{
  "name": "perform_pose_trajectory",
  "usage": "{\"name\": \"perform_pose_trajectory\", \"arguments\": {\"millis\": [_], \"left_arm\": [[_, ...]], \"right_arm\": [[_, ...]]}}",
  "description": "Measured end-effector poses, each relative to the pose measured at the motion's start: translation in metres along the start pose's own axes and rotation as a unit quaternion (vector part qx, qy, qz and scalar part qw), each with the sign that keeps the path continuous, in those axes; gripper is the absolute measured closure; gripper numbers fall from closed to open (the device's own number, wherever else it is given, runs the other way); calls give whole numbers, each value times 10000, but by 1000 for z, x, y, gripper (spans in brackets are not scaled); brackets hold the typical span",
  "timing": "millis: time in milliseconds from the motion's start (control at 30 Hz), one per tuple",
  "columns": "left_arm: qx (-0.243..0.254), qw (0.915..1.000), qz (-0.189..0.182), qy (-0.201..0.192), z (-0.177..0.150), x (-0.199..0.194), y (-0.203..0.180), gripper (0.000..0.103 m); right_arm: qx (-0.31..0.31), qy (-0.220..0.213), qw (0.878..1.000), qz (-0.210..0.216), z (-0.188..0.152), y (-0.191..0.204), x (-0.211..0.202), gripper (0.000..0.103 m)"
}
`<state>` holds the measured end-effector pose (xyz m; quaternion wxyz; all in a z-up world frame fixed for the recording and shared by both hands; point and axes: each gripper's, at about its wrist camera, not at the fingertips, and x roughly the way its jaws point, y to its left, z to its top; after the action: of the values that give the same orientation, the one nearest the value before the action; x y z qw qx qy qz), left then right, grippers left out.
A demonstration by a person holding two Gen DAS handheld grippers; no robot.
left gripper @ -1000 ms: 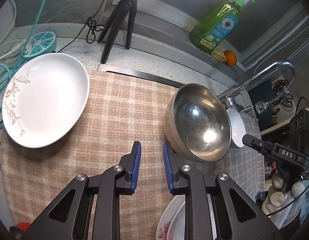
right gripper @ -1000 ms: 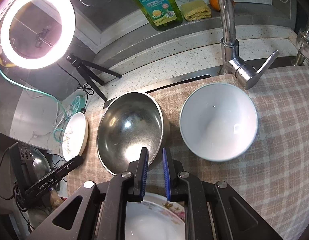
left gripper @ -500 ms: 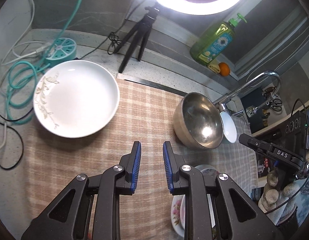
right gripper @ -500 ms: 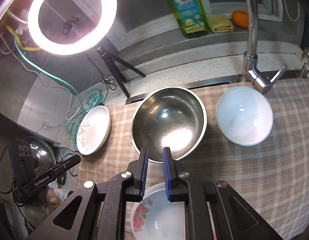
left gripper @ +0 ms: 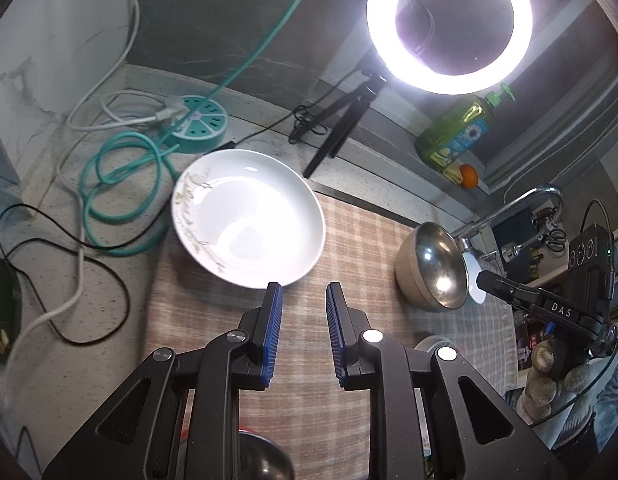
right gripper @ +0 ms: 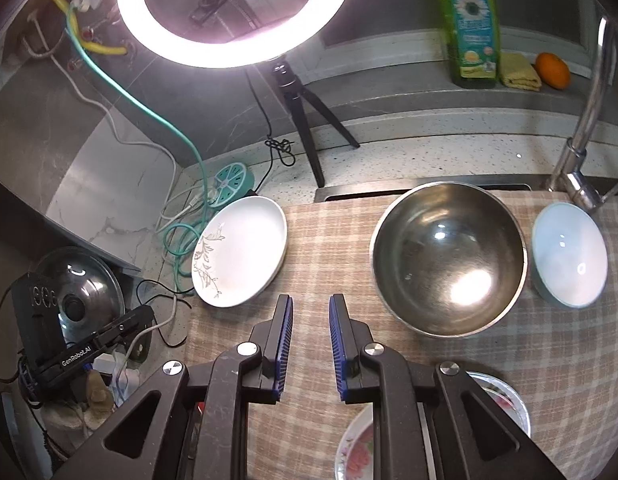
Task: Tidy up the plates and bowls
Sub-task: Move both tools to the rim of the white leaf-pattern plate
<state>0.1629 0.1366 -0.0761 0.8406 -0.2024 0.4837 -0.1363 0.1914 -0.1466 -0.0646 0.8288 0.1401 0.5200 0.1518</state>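
A white plate with a leaf pattern lies at the left edge of the checked cloth; it also shows in the right wrist view. A steel bowl stands on the cloth, with a pale white bowl to its right. A flowered plate lies under my right gripper. My left gripper is open and empty, just short of the leaf plate's near rim. My right gripper is open and empty, between the leaf plate and the steel bowl.
A ring light on a tripod stands behind the cloth. A teal power hub and loose cables lie left of the plate. A faucet, a soap bottle and an orange are at the back right.
Both grippers have pulled back and swung left. The left one now faces the leaf plate instead of the steel bowl. The jaws of both have opened a little.
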Motion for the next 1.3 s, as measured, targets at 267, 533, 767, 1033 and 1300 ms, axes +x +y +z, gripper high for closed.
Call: {"name": "perform_pose_trajectory", "arguments": {"millis": [267, 533, 767, 1033, 1300], "left_arm": [[-387, 9988, 301, -74, 7, 0, 36, 83], [-875, 9942, 607, -169, 22, 9, 60, 83], [-1179, 9904, 717, -9, 31, 35, 76, 83], [-1318, 9873, 864, 183, 40, 61, 88, 83], [-1352, 9860, 920, 314, 44, 78, 92, 83]], "right_arm": [[-278, 298, 9990, 185, 18, 30, 36, 86], [-587, 753, 9944, 451, 48, 44, 89, 85], [-804, 1101, 9897, 441, 69, 46, 135, 78], [-690, 1401, 9861, 566, 89, 35, 173, 78], [-642, 1582, 9842, 468, 96, 29, 195, 78]]}}
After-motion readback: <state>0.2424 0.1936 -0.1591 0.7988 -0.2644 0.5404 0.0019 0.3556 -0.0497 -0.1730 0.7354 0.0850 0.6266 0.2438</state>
